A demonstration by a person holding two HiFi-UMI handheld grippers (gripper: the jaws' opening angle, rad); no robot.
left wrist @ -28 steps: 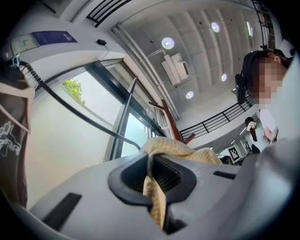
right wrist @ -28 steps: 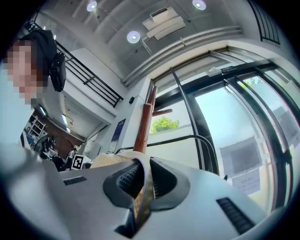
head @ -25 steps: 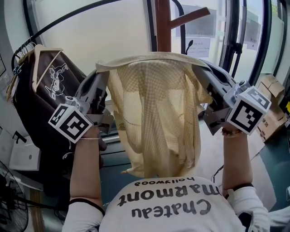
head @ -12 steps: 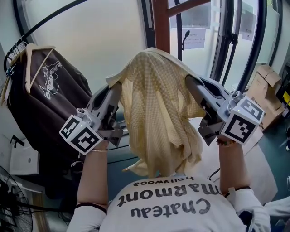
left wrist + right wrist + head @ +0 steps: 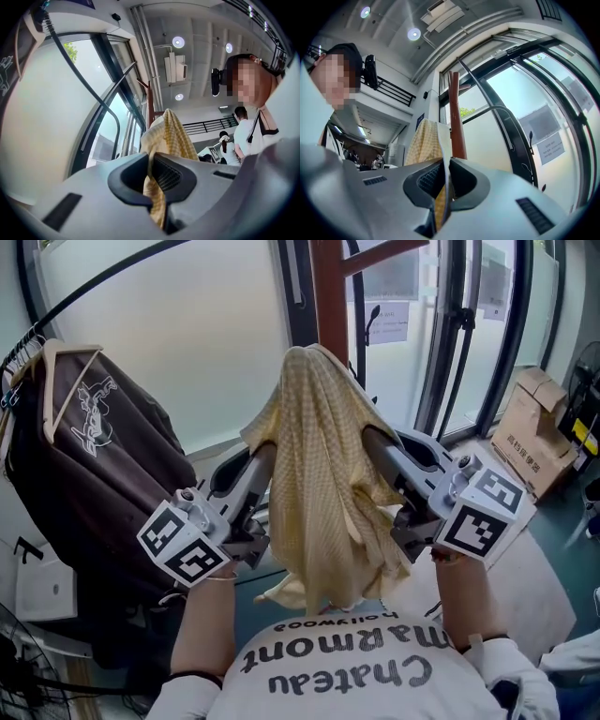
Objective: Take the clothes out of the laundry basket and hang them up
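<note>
A pale yellow checked garment [image 5: 319,456] hangs in a narrow peak in front of me, its top close to the brown wooden post [image 5: 328,287]. Whether it rests on the post I cannot tell. My left gripper [image 5: 265,452] is shut on the garment's left edge, and the cloth runs down between the pads [image 5: 152,161]. At the opposite edge my right gripper [image 5: 371,437] is shut on the fabric too, with a fold pinched between its pads [image 5: 443,180]. Both grippers point upward and slightly inward. The garment's lower end dangles above my chest. No laundry basket is in view.
A dark brown printed garment [image 5: 84,456] hangs on a wooden hanger [image 5: 61,362] from the black rail [image 5: 141,273] at the left. A cardboard box [image 5: 530,423] stands at the right by the glass wall. A fan [image 5: 19,662] sits low at the left.
Both grippers have come down and drawn closer together. The garment, stretched wide between them a second ago, now hangs gathered into a narrow peak.
</note>
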